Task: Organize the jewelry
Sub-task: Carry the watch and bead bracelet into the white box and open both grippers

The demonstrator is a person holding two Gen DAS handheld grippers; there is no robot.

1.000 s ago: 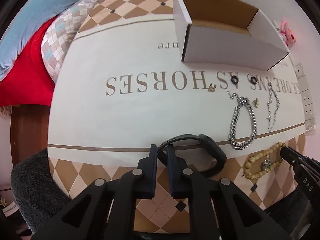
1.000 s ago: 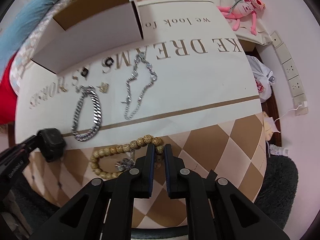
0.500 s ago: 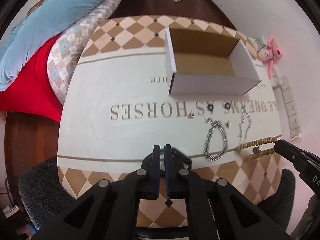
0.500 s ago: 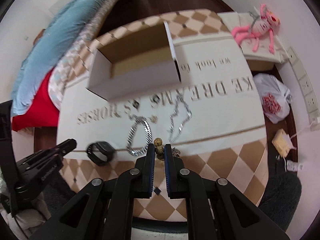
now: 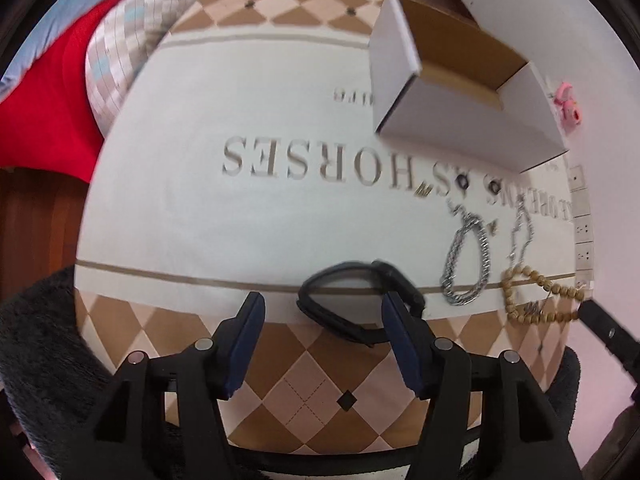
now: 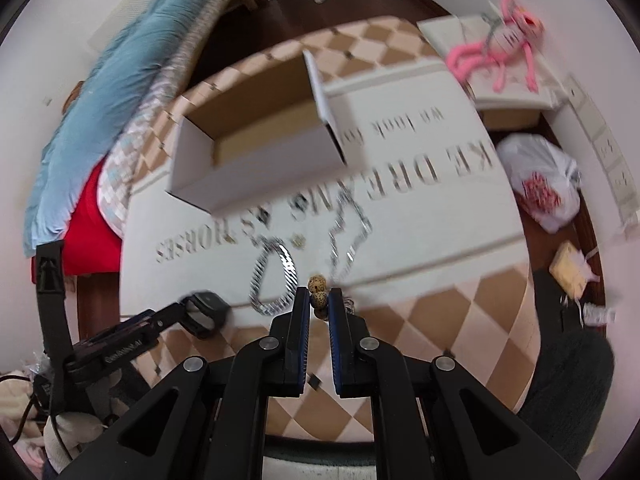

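left gripper (image 5: 322, 320) jaws just opened, black watch (image 5: 360, 300) loose between | right gripper (image 6: 319, 300) clamps bead bracelet (image 6: 318, 292), bound for box (image 6: 260, 152)

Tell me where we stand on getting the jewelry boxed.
Nothing is boxed: the cardboard box looks empty. The right gripper pinches the bead bracelet. The left gripper has just opened over the black watch. Both silver chains remain on the tablecloth.

Light was soft, even and fairly bright, with faint shadows and no glare. Both fisheye views bowed the counter (image 5: 168, 208) and darkened at the corners — motion blur smeared the lettering, worst in the right wrist view.
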